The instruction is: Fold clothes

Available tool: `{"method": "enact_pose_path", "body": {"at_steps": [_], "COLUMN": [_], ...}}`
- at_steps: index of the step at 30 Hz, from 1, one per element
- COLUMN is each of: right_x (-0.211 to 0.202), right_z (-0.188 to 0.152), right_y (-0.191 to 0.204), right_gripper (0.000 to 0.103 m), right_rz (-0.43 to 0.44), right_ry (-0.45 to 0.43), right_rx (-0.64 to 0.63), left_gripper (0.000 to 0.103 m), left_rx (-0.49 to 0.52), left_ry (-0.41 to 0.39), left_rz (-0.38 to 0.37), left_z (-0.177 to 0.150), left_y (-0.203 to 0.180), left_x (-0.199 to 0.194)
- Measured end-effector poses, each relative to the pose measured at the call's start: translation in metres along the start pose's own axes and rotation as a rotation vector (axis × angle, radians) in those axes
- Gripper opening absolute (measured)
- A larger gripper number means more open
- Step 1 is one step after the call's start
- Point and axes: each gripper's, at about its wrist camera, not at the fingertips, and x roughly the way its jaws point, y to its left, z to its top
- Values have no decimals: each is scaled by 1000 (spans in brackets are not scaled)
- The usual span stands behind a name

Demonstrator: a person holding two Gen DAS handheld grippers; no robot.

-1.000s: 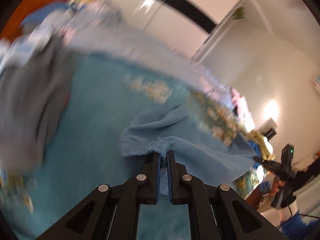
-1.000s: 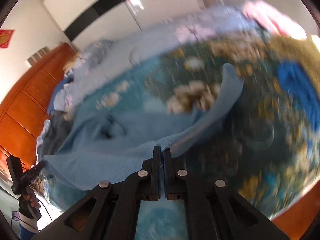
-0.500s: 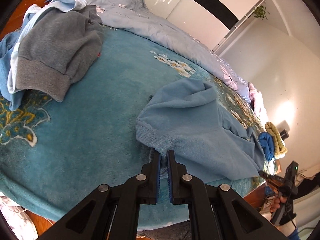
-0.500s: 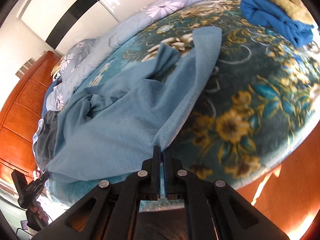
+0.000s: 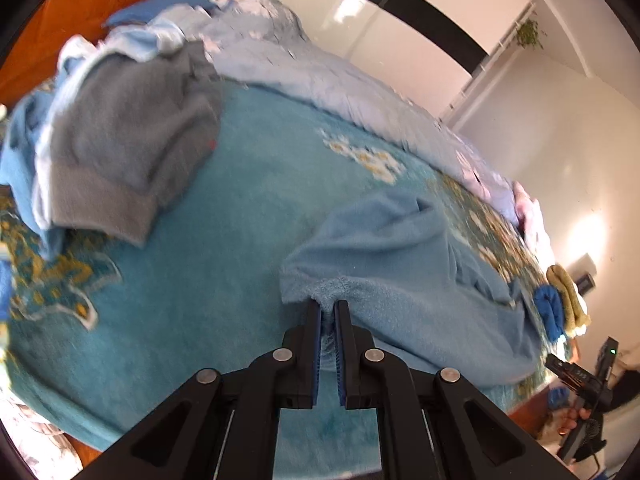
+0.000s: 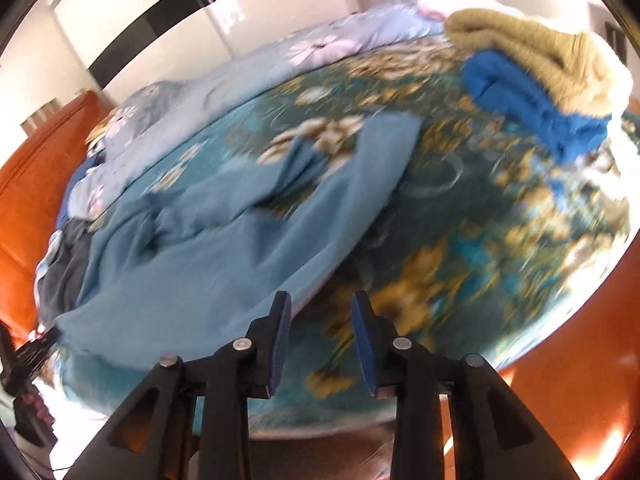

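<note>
A light blue fleece garment [image 5: 404, 276] lies spread on the teal floral bedcover [image 5: 192, 280]. My left gripper [image 5: 328, 307] is shut on its thick hem at the near left corner. In the right wrist view the same garment [image 6: 240, 252] stretches flat from lower left toward the bed's middle, one sleeve folded across it. My right gripper [image 6: 322, 314] is open just off the garment's near edge, over the bed's rim, with nothing between its fingers. The right gripper [image 5: 580, 376] also shows far right in the left wrist view, in a hand.
A grey sweater [image 5: 128, 144] and pale blue clothes are heaped at the bed's far left. Folded dark blue [image 6: 532, 108] and tan [image 6: 532, 48] garments sit stacked at the right corner. A pale floral duvet [image 5: 320, 76] runs along the back. Orange wooden floor [image 6: 560, 400] lies below.
My right gripper has opened and let go of the garment's edge, which now rests on the bed. The left gripper keeps its hold on the hem.
</note>
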Motion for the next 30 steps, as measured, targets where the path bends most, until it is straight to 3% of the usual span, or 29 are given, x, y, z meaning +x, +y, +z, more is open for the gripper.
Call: {"method": "enact_pose_path", "body": {"at_steps": [2, 9, 16, 18, 20, 22, 30], "right_x": [10, 59, 102, 102, 100, 87, 20], "right_z": [20, 71, 93, 96, 98, 98, 94], "right_y": [-7, 0, -5, -8, -12, -19, -57], "right_gripper": [33, 34, 34, 33, 15, 5, 2], "right_rz": [-29, -75, -161, -158, -150, -121, 6], "right_ry": [-3, 31, 83, 85, 82, 54, -99], "right_rx": [-7, -67, -82, -68, -51, -20, 164], "left_gripper": [6, 8, 11, 11, 12, 17, 20], "left_rx": [-29, 23, -22, -29, -34, -41, -36], "left_ry": [-11, 63, 57, 43, 33, 24, 8], "left_rz": [9, 48, 59, 57, 61, 66, 40], "left_z": [7, -3, -7, -6, -5, -5, -7], "left_y": [4, -4, 6, 8, 8, 10, 4], "left_x": [1, 11, -7, -14, -19, -23, -33]}}
